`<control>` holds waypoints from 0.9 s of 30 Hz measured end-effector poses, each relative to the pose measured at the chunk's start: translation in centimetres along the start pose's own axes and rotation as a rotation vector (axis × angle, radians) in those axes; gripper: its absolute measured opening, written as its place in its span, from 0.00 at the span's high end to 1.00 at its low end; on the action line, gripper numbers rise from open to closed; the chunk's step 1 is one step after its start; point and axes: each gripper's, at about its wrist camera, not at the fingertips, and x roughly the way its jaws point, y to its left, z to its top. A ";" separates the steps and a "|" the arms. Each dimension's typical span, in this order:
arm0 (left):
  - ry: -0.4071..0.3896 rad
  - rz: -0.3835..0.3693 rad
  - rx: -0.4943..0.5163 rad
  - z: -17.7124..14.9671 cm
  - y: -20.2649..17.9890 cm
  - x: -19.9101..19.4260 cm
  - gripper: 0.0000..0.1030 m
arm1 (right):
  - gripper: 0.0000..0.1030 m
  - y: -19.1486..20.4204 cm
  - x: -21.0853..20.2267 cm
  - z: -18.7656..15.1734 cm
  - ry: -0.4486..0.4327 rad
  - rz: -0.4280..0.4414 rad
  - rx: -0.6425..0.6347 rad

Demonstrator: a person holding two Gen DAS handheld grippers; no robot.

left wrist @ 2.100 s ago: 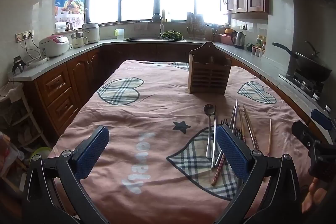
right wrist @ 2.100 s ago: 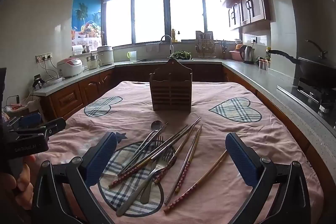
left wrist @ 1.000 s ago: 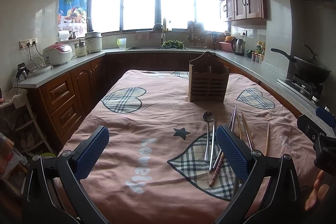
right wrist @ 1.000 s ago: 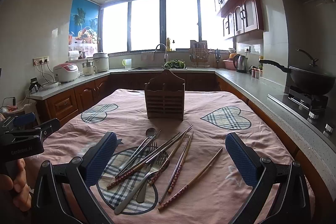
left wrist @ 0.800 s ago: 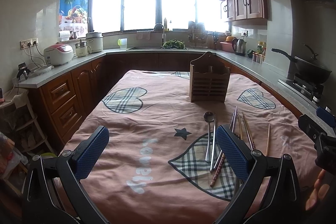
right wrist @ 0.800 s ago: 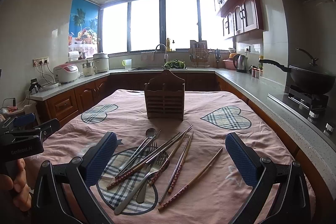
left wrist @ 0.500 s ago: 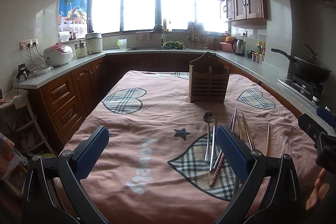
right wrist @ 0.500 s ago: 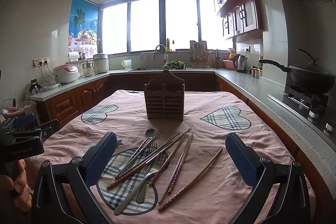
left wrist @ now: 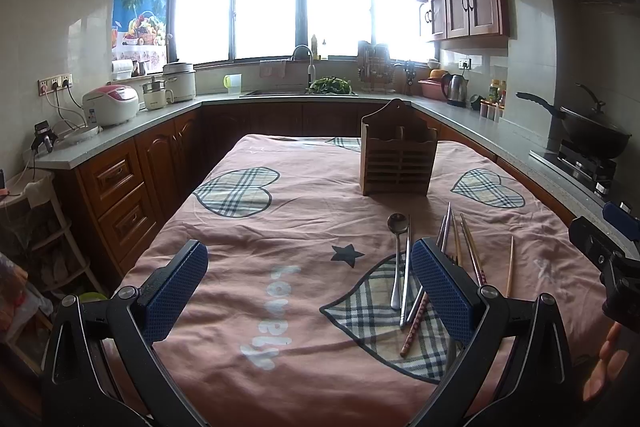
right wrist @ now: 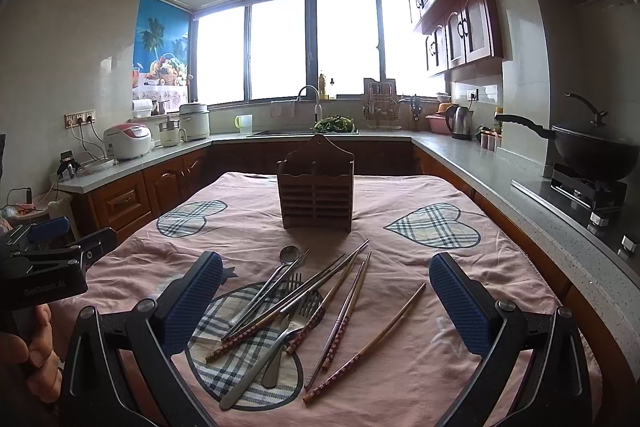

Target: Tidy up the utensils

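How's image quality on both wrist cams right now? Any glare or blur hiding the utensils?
Left wrist view: windows blown out white, strong fisheye bending at the edges, spoon sharp. Right wrist view: same backlight leaves the wooden holder front in shade, yet chopsticks and fork read clearly; no motion blur.

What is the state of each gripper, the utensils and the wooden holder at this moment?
Left gripper: jaws open, holding nothing.
Right gripper: jaws open, holding nothing.
Wooden holder: upright on the cloth; no utensil sticks out of it.
Spoon: lying flat in the pile.
Forks: lying flat, under crossing chopsticks.
Chopsticks: loose, scattered, lying flat.
Single chopstick: lying apart, right of the pile.
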 end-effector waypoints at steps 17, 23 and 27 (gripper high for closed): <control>0.023 -0.001 0.006 0.1 -0.3 1.0 0.00 | 0.00 -0.2 0.5 -0.3 0.011 0.003 0.007; 0.075 -0.034 -0.004 0.3 -0.4 2.4 0.00 | 0.00 -0.8 1.2 -0.4 0.038 0.009 0.015; 0.120 -0.051 0.011 0.4 -0.8 4.0 0.00 | 0.00 -1.6 2.1 -0.4 0.063 0.003 0.034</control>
